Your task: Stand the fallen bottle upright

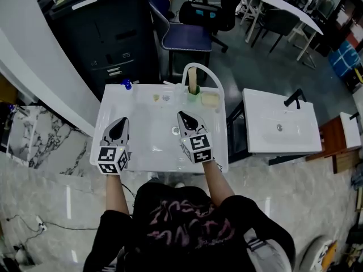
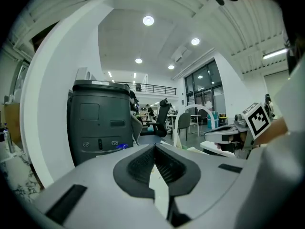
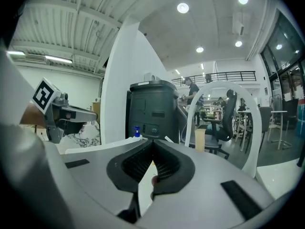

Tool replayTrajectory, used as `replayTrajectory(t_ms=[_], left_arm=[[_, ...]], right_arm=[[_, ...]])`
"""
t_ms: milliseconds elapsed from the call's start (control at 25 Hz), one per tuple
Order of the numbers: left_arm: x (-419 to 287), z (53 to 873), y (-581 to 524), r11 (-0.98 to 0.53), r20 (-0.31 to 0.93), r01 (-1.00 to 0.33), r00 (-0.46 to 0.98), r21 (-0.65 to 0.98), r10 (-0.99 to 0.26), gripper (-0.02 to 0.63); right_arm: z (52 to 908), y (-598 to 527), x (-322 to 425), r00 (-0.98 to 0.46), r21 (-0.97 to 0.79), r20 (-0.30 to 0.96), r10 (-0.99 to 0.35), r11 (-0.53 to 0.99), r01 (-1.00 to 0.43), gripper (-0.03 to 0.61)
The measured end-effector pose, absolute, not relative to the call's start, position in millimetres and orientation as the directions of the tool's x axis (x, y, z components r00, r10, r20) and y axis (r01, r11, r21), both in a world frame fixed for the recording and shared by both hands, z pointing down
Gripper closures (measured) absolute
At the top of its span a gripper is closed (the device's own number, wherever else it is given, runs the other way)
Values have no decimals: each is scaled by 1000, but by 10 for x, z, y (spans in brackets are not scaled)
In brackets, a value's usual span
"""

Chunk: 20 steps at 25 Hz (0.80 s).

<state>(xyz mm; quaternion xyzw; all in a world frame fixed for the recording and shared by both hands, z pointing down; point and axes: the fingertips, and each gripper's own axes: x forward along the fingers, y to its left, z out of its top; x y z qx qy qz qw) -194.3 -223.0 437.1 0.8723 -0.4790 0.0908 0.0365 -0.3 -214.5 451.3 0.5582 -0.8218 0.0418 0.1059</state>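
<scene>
A small bottle with a blue top [image 1: 126,84] sits on the back left corner of the white washbasin [image 1: 142,157]. In the right gripper view the bottle [image 3: 137,131] looks upright, in front of a dark cabinet. In the left gripper view only a blue speck of it [image 2: 122,146] shows past the jaws. My left gripper [image 1: 119,122] hovers over the basin's left side, shut and empty. My right gripper [image 1: 182,117] hangs over the basin's middle near the drain, also shut with nothing held. Both are well short of the bottle. The closed tips show in the gripper views [image 2: 155,147] [image 3: 153,142].
A white arched faucet [image 1: 202,69] rises at the basin's back, beside a green cup [image 1: 193,90] and a pale yellow block [image 1: 210,100]. A black cabinet [image 1: 102,33] and a blue chair [image 1: 187,35] stand behind. A second basin [image 1: 281,129] lies to the right.
</scene>
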Motion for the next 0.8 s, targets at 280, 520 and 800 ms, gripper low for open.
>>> replayTrajectory(t_ms=[280, 520, 800], left_arm=[[-1971, 4242, -2055, -507, 152, -861, 496, -48, -855, 598], [-2056, 4272, -1971, -477, 153, -878, 469, -22, -870, 598], [-2054, 4258, -1920, -477, 153, -878, 468, -28, -870, 598]], right_arm=[[4458, -2043, -26, -361, 75, 199, -911, 382, -921, 566], [4430, -1972, -42, -365, 84, 196, -910, 386, -919, 566], [4395, -1916, -60, -365, 103, 189, -911, 389, -916, 566]])
